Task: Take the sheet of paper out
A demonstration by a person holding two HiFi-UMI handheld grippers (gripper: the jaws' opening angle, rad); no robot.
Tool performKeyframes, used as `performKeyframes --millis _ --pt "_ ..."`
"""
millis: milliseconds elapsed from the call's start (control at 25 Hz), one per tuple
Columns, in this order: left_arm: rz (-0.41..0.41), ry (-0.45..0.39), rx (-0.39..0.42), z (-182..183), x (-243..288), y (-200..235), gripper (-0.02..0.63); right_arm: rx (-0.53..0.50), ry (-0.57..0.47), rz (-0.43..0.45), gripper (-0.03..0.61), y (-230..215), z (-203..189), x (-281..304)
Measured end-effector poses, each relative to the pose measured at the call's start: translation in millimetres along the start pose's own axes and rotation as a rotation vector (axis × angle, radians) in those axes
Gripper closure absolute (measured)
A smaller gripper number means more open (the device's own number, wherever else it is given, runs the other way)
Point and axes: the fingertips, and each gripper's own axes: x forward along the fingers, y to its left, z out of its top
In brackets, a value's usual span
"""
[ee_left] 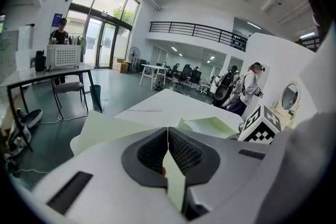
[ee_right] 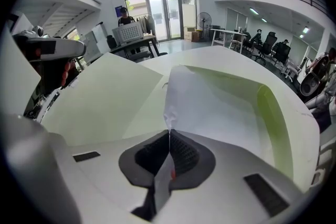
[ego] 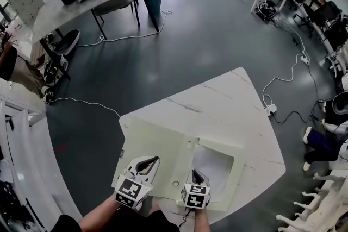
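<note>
— Where is the sheet of paper [ego: 213, 164]?

— In the open pocket of a pale green folder [ego: 157, 138], which lies flat on the white table [ego: 228, 106] near its 6 o'clock edge. In the head view the sheet spreads from the right tongs [ego: 197, 173] toward 1 o'clock.

— Do those tongs have it?

— Yes. In the right gripper view the two pads meet on the sheet's near edge. The white paper is pinched between them, rises crumpled at 12 o'clock, and a strip of it hangs down behind the pads.

— And the left tongs [ee_left: 168, 131]?

— At 9 o'clock of the right ones, just beside them. They are closed too, on a pale green edge of the folder, and its flap spreads away toward 10 o'clock.

— What can't you make out?

— The sheet's near edge in the head view: the right tongs and their marker cube [ego: 196, 196] cover it. The folder's rim hides how far the paper reaches at 3 o'clock. The frame's bottom edge cuts off both hands.
</note>
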Motion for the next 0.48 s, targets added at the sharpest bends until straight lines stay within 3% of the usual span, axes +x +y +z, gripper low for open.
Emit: performKeyframes --millis 480 --pt "0.011 -0.056 0.015 11.8 -42.3 -3.1 0.589 -0.003 -0.083 0.006 0.56 21.4 15.3 -40.3"
